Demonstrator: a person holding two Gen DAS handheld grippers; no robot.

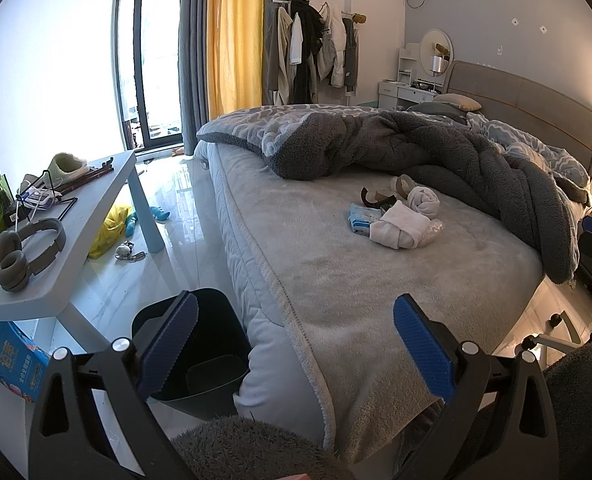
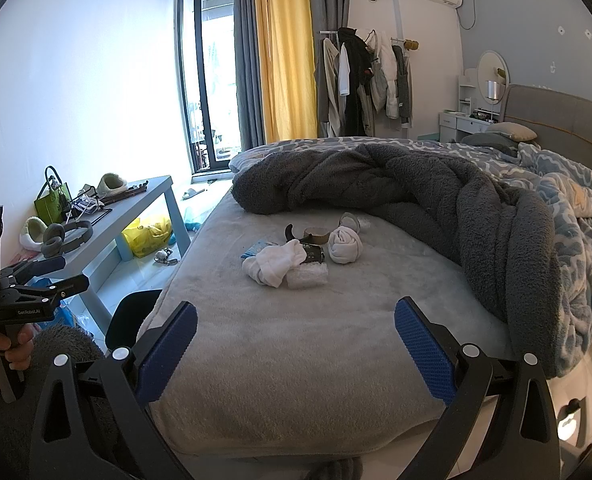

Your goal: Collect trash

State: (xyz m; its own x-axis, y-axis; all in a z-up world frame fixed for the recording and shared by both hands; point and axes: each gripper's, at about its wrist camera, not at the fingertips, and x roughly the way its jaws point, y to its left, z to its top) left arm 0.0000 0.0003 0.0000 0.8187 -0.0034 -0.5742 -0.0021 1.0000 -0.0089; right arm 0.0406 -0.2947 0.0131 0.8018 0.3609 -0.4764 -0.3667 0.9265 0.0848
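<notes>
- You are holding the left hand-held gripper (image 1: 296,344) spread wide and empty over the foot of the bed (image 1: 376,280).
- Your right hand-held gripper (image 2: 296,348) is also gaping open, gripping nothing.
- The trash pile (image 2: 291,256) is lying mid-bed, beside the grey blanket (image 2: 456,208).
- The black bin (image 1: 199,344) is standing just beside the bed's corner.

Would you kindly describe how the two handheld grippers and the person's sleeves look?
Both the left gripper and right gripper have black angular frames, silver bolts and blue textured finger pads. The left carries small white lettering. The sleeve is fuzzy grey.
</notes>
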